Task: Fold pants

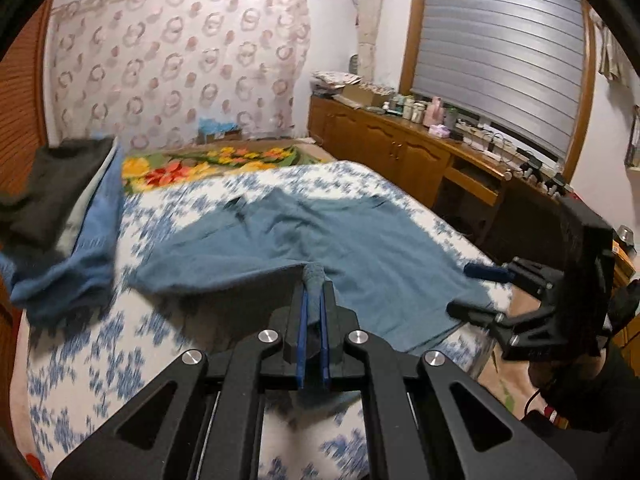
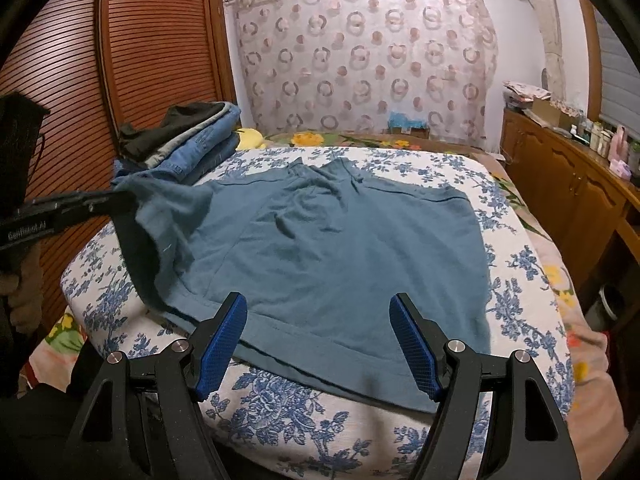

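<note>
In the left wrist view, the left gripper (image 1: 314,280) has its jaws pinched together on a bunched edge of the blue-grey pants (image 1: 320,232), and a tuft of the cloth sticks up between the blue pads (image 1: 303,320). The rest of the pants lies spread across the blue-and-white floral bedspread (image 1: 100,344). A stack of folded clothes (image 1: 60,216), dark on top and denim blue below, sits at the left edge of the bed. At the right, the right gripper (image 1: 466,288) hangs just over the near corner of the pants with its jaws apart. A wooden cabinet (image 1: 400,152) crowded with small bottles runs along the wall beneath a shuttered window (image 1: 500,48). In the right wrist view, the right gripper (image 2: 318,308) holds its jaws wide apart above the near hem of the pants (image 2: 340,248), its blue pads (image 2: 222,344) clear of the cloth. At the left, the left gripper (image 2: 128,200) lifts one corner of the pants off the bedspread (image 2: 520,272), so that the fabric drapes down from it. The folded clothes (image 2: 188,140) lie behind it, next to a slatted wooden door (image 2: 140,40).
</note>
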Demonstrator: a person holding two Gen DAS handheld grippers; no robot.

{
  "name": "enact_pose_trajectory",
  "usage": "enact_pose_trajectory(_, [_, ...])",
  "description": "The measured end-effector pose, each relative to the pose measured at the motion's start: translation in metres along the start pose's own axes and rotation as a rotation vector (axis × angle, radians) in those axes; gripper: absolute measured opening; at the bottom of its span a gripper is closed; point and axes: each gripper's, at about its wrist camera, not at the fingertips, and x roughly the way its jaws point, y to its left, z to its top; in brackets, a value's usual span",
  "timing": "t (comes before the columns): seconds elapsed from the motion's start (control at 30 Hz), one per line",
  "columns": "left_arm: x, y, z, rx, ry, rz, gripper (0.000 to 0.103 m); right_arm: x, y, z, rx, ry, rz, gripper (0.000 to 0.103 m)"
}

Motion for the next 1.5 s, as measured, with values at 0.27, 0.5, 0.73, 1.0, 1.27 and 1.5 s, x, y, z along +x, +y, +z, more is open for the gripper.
enact_pose_trajectory(0.27, [0.019,-0.030,0.035,0.071,-0.038,-0.059,0.006,-0.011,-0.011,0.002,0.007,0.000,-0.034,0.076])
enact_pose_trajectory(0.5, [0.039,-0.050,0.048,0.097,-0.022,-0.089,0.006,-0.020,-0.023,-0.001,0.037,-0.002,-0.059,0.076])
enact_pose_trajectory(0.73, [0.063,-0.060,0.047,0.087,0.024,-0.095,0.006,-0.023,-0.026,-0.006,0.051,-0.003,-0.060,0.076])
enact_pose_trajectory(1.0, [0.073,-0.053,0.039,0.051,0.062,-0.083,0.028,-0.022,-0.038,-0.008,0.075,0.006,-0.071,0.076])
enact_pose_trajectory(1.27, [0.053,-0.024,0.034,-0.008,0.005,-0.036,0.083,-0.021,-0.037,-0.005,0.074,0.002,-0.073,0.076])
enact_pose_trajectory(1.5, [0.055,0.005,0.010,-0.049,0.044,0.054,0.083,-0.011,-0.040,0.004,0.057,0.003,-0.068,0.067])
